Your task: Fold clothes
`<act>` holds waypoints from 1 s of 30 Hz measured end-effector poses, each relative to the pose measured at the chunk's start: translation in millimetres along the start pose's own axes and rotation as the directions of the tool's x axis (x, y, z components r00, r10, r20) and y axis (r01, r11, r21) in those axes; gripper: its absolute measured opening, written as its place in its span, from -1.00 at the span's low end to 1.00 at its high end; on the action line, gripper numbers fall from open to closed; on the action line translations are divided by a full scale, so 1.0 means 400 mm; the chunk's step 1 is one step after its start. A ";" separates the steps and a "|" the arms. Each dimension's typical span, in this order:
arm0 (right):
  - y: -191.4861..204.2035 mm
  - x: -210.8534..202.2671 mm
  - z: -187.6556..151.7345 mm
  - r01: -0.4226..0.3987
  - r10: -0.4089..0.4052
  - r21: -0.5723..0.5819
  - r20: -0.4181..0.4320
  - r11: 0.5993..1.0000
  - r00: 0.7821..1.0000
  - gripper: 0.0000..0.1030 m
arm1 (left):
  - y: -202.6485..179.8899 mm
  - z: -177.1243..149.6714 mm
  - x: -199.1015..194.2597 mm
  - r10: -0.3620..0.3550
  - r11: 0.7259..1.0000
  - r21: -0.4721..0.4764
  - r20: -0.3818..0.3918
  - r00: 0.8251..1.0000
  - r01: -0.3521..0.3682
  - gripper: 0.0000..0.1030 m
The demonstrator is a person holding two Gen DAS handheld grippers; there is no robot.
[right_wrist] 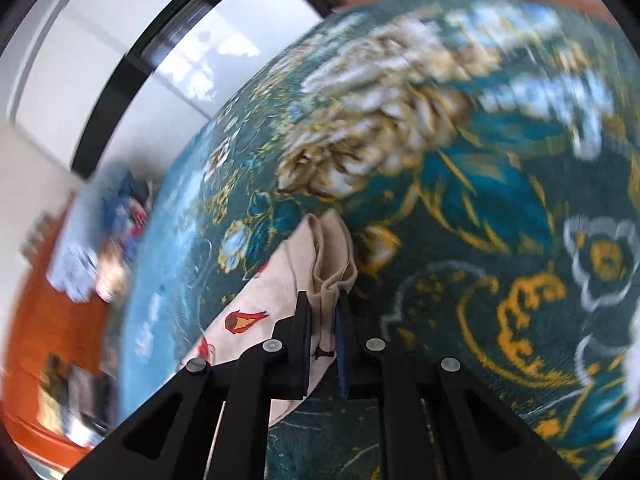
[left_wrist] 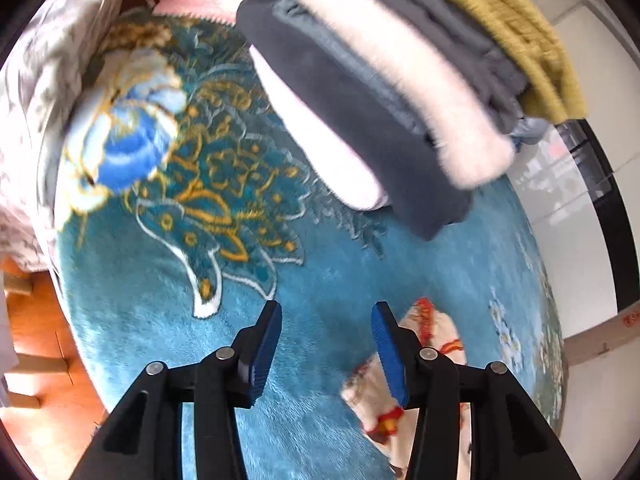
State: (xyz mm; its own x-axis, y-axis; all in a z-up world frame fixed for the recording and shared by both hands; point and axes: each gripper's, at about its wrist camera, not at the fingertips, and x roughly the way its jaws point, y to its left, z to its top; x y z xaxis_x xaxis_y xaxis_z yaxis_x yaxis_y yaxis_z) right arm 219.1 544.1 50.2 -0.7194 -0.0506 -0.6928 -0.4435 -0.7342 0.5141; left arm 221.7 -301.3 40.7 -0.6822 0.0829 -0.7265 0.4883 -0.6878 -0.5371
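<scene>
A cream garment with red and orange prints lies on the teal floral blanket. My left gripper is open and empty above the blanket, just left of the garment. In the right wrist view my right gripper is shut on a bunched edge of the cream garment, which trails down to the left over the blanket. A stack of folded clothes, dark grey, white, grey and mustard, sits on the blanket's far side.
A grey patterned cloth lies at the left edge. A pink cloth lies at the back. Orange floor shows beyond the blanket. A blurred pile of bluish clothes sits on the floor at left.
</scene>
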 end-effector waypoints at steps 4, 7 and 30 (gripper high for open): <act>0.092 0.000 -0.001 0.022 -0.020 -0.078 0.029 0.997 0.999 -0.78 | -0.177 -0.072 -0.010 -0.096 0.975 0.202 -0.017 0.995 0.097 -0.01; 0.195 0.011 -0.031 0.028 -0.024 -0.185 0.024 0.982 0.999 -0.79 | -0.369 -0.235 0.071 -0.165 0.888 0.405 -0.158 0.973 0.217 -0.01; 0.666 0.129 -0.615 -0.343 0.105 -0.595 -0.398 0.727 0.912 -0.67 | -0.194 -0.247 -0.036 -0.140 0.928 0.336 -0.088 0.986 0.162 -0.03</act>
State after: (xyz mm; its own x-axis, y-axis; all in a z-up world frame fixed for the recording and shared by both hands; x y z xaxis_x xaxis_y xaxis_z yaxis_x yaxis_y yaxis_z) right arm 195.5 179.3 26.8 -0.4897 -0.3921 -0.7788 0.2425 -0.9192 0.3103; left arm 247.4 -177.9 50.5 -0.6930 0.2417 -0.6793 0.1596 -0.8673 -0.4714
